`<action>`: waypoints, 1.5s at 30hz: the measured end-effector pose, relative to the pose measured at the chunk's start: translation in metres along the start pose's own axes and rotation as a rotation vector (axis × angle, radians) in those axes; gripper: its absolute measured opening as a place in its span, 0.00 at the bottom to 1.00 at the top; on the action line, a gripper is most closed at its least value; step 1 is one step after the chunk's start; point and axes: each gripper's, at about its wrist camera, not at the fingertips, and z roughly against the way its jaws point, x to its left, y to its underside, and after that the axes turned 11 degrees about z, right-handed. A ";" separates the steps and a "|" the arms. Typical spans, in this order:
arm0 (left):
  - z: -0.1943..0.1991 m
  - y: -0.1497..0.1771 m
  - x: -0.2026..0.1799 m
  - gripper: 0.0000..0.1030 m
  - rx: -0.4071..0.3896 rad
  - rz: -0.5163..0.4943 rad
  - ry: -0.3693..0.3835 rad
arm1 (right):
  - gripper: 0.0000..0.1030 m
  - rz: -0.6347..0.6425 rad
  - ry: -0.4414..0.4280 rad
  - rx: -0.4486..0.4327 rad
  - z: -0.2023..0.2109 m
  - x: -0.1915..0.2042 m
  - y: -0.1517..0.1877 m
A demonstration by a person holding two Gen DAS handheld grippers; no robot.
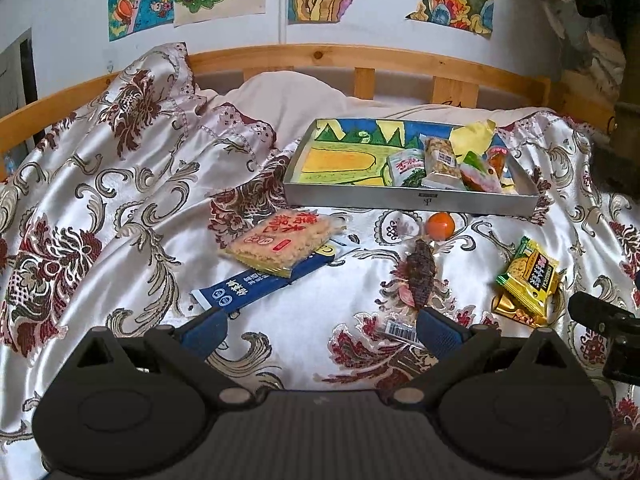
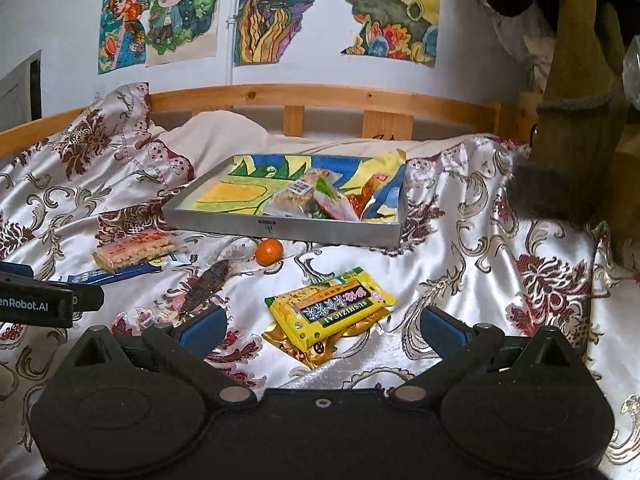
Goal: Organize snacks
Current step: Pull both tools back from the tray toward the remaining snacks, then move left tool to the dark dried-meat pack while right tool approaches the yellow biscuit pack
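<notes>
**Both claws open over loose snacks, tray waiting behind**

Black-bodied with blue pads, the right claw (image 2: pixel 320 326) hangs with its fingers spread wide and nothing between them, and the yellow crinkly biscuit packet (image 2: pixel 330 306) lies on the bed directly ahead of the gap, resting on a gold foil packet (image 2: pixel 320 346). Judging by this, the step in hand is picking up the yellow packet. To do it well, the fingers should come down astride the packet's short width and take only the top one, since the gold foil beneath could slide out or be dragged along on the slippery satin.

The left claw (image 1: pixel 322 330) is likewise apart and empty. Its right pad sits close beside a long dark brown snack in clear wrap (image 1: pixel 420 276), whose barcode label lies near the finger. Further out on the floral satin bedspread (image 1: pixel 120 208) lie a small orange tangerine (image 1: pixel 441 225), a pale rice cracker pack with red lettering (image 1: pixel 280 242) and a dark blue flat sachet (image 1: pixel 260 284) beneath it.

The shallow grey metal tray with a painted lining (image 1: pixel 412 200) sits just behind the tangerine, several packets crowded at its right end and its left half bare, the likelier place to set things. The two claws work close together, so a cross-reach could make them collide.
</notes>
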 end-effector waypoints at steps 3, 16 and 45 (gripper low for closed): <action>-0.003 0.000 -0.001 0.99 0.004 0.000 -0.002 | 0.99 -0.012 -0.003 0.006 -0.004 -0.002 0.001; -0.019 0.000 0.003 0.99 0.037 0.014 -0.003 | 0.99 -0.009 -0.007 0.060 -0.026 0.001 0.011; -0.073 -0.009 -0.026 0.99 -0.011 -0.095 0.144 | 0.99 -0.161 -0.105 0.171 -0.094 -0.041 -0.034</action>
